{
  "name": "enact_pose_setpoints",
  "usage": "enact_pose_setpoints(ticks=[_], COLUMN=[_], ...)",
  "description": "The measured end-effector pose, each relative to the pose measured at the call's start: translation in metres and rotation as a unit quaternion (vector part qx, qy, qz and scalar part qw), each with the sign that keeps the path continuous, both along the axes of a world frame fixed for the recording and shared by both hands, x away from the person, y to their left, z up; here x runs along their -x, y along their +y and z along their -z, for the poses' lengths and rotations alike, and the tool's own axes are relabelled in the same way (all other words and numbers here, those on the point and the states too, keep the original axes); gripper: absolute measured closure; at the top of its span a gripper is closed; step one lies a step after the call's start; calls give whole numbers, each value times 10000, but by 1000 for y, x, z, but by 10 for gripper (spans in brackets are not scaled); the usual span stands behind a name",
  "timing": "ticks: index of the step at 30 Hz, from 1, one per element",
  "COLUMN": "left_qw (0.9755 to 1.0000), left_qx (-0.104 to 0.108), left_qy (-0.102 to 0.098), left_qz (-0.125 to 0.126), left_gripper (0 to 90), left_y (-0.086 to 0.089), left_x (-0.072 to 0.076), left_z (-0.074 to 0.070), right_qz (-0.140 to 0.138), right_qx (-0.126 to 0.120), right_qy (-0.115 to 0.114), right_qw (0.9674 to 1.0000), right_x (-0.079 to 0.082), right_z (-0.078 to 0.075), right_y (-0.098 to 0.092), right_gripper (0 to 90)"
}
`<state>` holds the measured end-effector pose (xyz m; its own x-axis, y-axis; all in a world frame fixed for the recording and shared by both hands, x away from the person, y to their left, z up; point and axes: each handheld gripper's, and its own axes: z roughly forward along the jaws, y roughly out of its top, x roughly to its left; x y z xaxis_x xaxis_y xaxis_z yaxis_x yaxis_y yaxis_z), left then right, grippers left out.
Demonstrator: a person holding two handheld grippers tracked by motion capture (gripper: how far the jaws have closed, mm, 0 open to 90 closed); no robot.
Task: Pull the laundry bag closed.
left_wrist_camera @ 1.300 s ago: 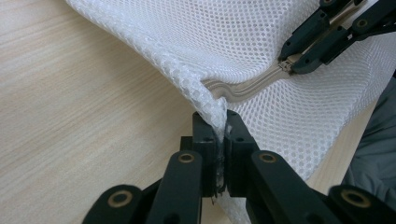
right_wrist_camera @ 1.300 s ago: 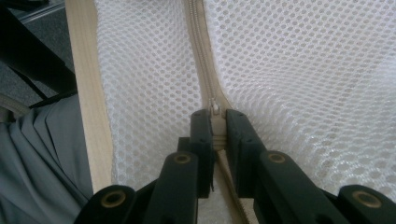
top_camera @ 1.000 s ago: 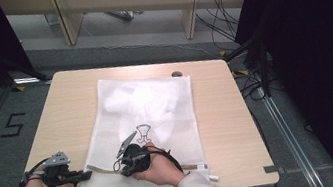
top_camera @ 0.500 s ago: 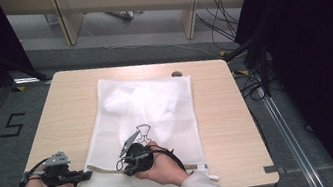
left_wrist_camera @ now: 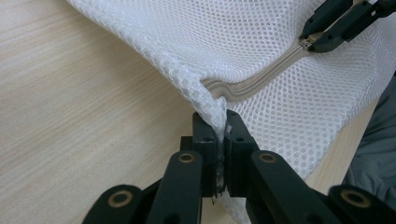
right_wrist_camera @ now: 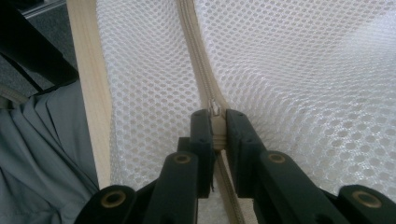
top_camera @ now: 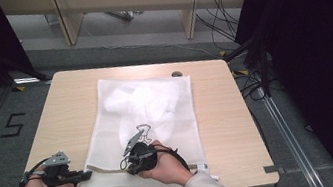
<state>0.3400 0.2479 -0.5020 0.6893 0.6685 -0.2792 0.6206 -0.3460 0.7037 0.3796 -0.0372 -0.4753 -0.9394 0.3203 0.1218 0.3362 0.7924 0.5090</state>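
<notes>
A white mesh laundry bag [top_camera: 154,125] with white cloth inside lies flat on the wooden table [top_camera: 66,109], and its zipper [right_wrist_camera: 198,56] runs along the near edge. My left gripper [top_camera: 88,175] is at the bag's near left corner. In the left gripper view it [left_wrist_camera: 220,122] is shut on a pinch of mesh just beside the zipper's end [left_wrist_camera: 243,88]. My right gripper [top_camera: 126,166] rests on the bag a little to the right. In the right gripper view it [right_wrist_camera: 215,119] is shut on the zipper pull [right_wrist_camera: 214,109]. Its jaws also appear in the left gripper view, pinching the zipper [left_wrist_camera: 327,25].
A small dark object [top_camera: 176,74] lies at the table's far edge. Near the front right corner of the bag sits a white label [top_camera: 202,167]. Desk legs and cables [top_camera: 253,79] are on the floor behind and to the right. The person's grey clothing [right_wrist_camera: 42,158] is close to the table's near edge.
</notes>
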Motion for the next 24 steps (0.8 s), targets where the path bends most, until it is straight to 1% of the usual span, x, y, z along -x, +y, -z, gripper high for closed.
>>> enact_pose_setpoints(ticks=[1,2,3,4,5,6,7,8,12,13,14,16,17,18,24], left_qw=[10000,9999,9999,9999,9999,10000,10000,10000,10000,10000,10000,10000,9999,10000,9999], left_qx=[-31,52,25,42,30,26,-21,-9,-11,-37,-1,5,52,17,47], left_qy=[-19,-89,-80,-81,-77,-33,-5,4,6,-12,-23,7,-53,-29,-46], left_qz=[-22,-78,-67,-75,-74,-38,-13,-10,-11,-30,-30,-34,-109,-85,-112], left_gripper=[851,851,851,851,851,851,851,851,851,851,851,851,851,851,850], left_y=[0,-1,-1,-1,-1,-1,0,0,0,0,0,0,-1,0,-1], left_x=[0,1,1,1,1,0,0,0,0,0,0,0,0,0,0], left_z=[0,1,1,1,1,1,0,0,0,0,0,0,1,1,1], right_qz=[13,11,-7,-25,49,38,12,-15,24,30,22,33,47,38,50], right_qx=[10,30,15,20,42,46,23,24,41,29,44,18,46,35,46], right_qy=[-15,-16,-1,22,62,61,19,10,-13,17,-5,1,-20,-27,-7], right_qw=[10000,10000,10000,10000,10000,10000,10000,10000,10000,10000,10000,10000,10000,10000,10000], right_x=[0,0,0,0,1,1,0,0,0,0,0,0,0,0,0], right_z=[0,0,0,0,-1,-1,-1,-1,-1,-1,-2,-3,-3,-3,-4], right_y=[0,-1,-1,-1,-2,-2,-3,-4,-8,-9,-10,-11,-12,-12,-14], right_gripper=[822,822,822,822,822,822,822,822,822,822,822,822,822,822,822])
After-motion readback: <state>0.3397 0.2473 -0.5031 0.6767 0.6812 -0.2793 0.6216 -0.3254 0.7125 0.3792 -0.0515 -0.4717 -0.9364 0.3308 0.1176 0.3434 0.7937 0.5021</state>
